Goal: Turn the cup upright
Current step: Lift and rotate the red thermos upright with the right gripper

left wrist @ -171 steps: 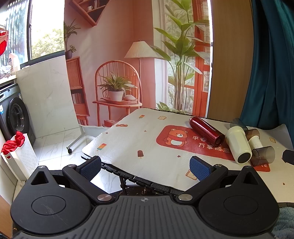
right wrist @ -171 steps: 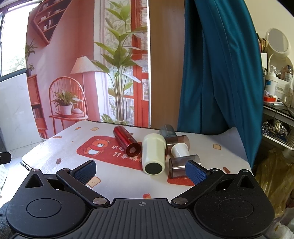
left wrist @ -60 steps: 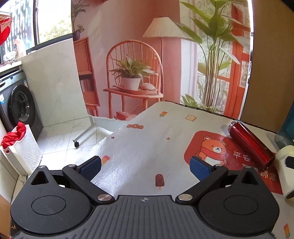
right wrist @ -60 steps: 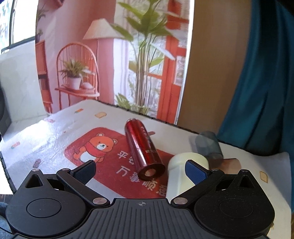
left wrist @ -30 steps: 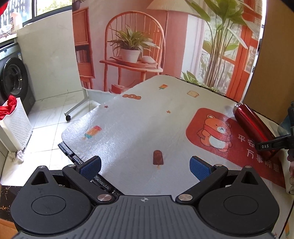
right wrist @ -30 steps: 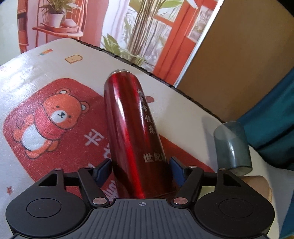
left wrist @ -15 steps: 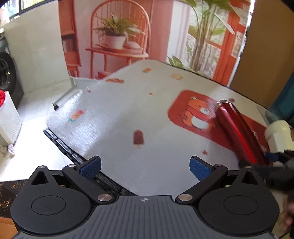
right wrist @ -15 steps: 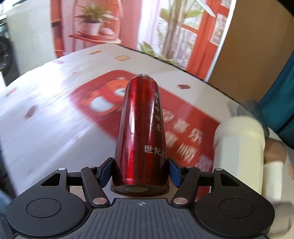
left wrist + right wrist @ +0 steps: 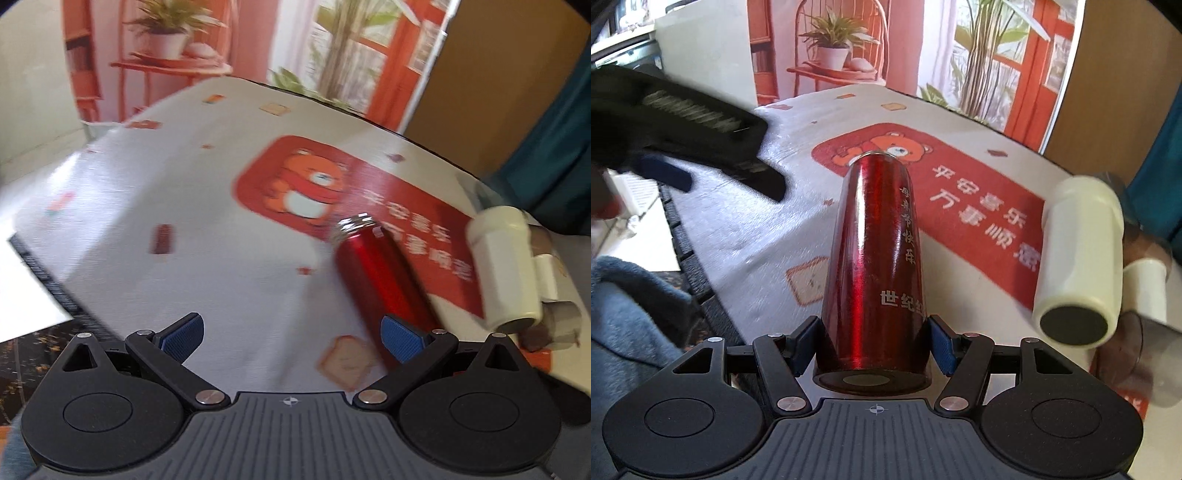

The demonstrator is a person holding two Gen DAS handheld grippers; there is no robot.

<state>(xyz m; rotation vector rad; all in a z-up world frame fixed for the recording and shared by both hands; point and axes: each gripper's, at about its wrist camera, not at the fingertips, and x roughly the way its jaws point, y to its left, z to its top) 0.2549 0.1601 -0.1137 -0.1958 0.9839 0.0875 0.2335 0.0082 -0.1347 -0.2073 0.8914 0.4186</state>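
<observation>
Grab made | right gripper [image 9: 873, 345] pinches glossy red metal tumbler [image 9: 875, 266] near its base, over the bear-print table mat [image 9: 746, 236] | left gripper [image 9: 291, 332] spread wide, holding nothing | tumbler tilted, not upright | left: finish rotation, set it standing.

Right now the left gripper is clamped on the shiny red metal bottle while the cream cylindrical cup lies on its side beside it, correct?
Not quite: the right gripper clamps the shiny red metal bottle, as the right wrist view shows. The left gripper is open and holds nothing. The cream cylindrical cup does lie on its side beside it.
</observation>
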